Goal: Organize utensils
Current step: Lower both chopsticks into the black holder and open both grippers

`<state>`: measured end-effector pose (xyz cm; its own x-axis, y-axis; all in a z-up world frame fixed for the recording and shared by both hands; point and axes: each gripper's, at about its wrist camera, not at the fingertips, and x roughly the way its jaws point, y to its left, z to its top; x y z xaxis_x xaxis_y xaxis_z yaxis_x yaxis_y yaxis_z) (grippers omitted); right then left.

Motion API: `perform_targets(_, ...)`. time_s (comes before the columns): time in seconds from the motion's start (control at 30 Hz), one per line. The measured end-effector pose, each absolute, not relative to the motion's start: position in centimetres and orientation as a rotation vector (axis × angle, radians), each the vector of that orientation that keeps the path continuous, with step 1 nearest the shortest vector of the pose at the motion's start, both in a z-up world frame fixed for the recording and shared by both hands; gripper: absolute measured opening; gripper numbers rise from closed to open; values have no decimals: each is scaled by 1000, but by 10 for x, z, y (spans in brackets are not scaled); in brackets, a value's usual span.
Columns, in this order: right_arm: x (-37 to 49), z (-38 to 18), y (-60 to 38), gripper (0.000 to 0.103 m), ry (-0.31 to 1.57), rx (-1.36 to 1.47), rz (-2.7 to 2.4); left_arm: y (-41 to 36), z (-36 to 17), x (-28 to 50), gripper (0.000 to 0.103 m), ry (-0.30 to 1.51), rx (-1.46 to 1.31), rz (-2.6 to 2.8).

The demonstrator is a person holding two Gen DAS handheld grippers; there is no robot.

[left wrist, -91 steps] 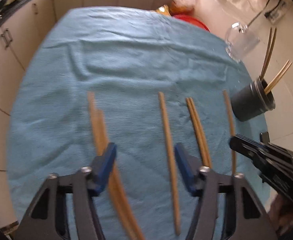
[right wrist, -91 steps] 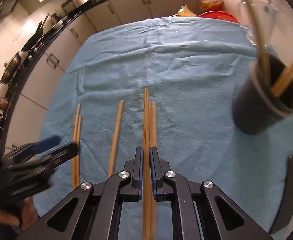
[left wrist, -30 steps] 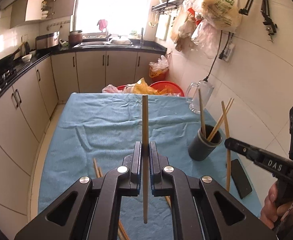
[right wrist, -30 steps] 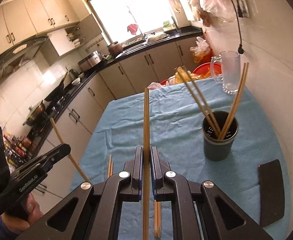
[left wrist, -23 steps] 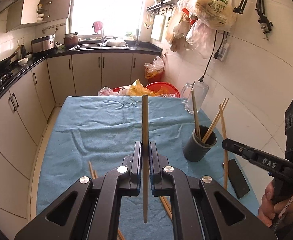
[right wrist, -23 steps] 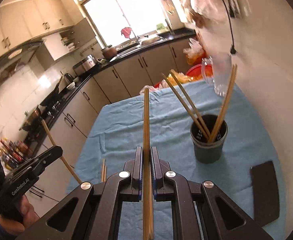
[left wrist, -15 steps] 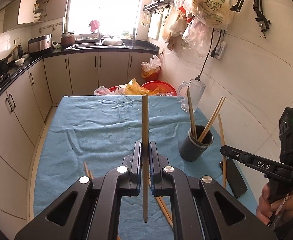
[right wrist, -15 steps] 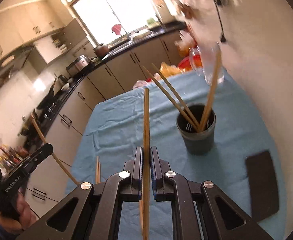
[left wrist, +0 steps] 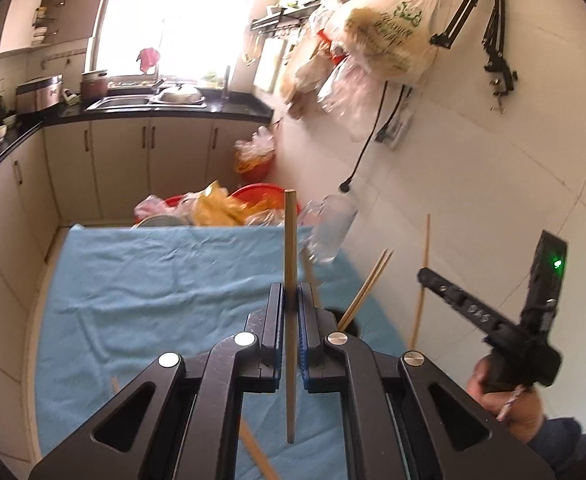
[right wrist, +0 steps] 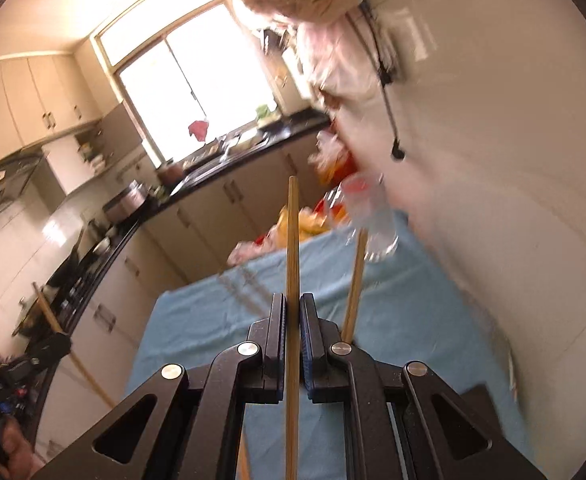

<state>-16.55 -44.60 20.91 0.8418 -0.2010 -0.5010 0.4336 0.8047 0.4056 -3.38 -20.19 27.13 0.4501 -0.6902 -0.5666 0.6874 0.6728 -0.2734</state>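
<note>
Sunlit kitchen, blue towel point(left wrist: 153, 280) on table; left claw point(left wrist: 291, 320) and right claw point(right wrist: 291, 328) each clamping one chopstick point(left wrist: 290, 240).

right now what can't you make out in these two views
- Utensil holder: in the left wrist view the left gripper covers all but a sliver of its rim; in the right wrist view the right gripper hides it entirely.
- Loose chopsticks on the blue cloth: mostly behind the left gripper, so no count.
- Glass mug: motion-blurred in the right wrist view.
- Right gripper's chopstick: lower end cut off by the frame edge.
</note>
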Motion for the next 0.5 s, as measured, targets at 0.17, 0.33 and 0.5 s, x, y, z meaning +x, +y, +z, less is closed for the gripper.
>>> perform_targets(0.17, -146, 223, -465, 7, 385, 497, -416, -241, 282, -22, 6, 678, -13, -857)
perform_targets(0.33, -122, 224, -477, 7, 343, 468, -444, -282, 274, -6, 6, 630, -24, -818)
perform_targets(0.5, -99, 214, -476, 7, 305, 381, -468, -309, 253, 4, 6, 613, -50, -803)
